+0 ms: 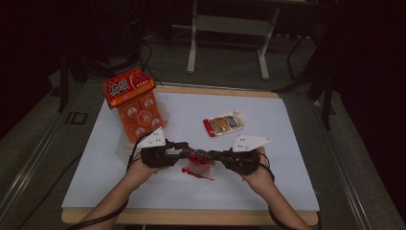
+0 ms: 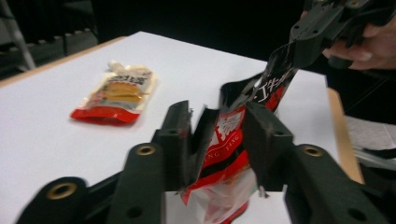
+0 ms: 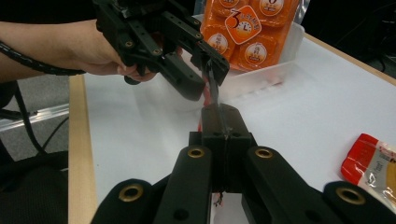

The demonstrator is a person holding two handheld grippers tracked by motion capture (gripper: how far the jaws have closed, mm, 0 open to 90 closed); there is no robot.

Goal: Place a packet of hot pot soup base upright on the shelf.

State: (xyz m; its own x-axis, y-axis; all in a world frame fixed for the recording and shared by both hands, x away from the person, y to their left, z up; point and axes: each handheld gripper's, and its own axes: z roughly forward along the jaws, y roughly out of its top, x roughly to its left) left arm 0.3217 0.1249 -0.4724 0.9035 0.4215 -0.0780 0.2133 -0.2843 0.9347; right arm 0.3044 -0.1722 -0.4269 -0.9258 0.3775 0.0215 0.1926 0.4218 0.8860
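A small red snack packet hangs just above the white table, held between both grippers. My left gripper is shut on its lower body; in the left gripper view the crumpled packet sits between my jaws. My right gripper is shut on the packet's upper edge, and in the right gripper view that thin edge runs up from my closed jaws to the left gripper. The top of the packet looks torn. A red torn strip lies on the table below.
A second snack packet lies flat behind the grippers, to the right. A tall orange multi-pack stands in a clear bin at the back left. The wooden table edge runs close under the person's forearms.
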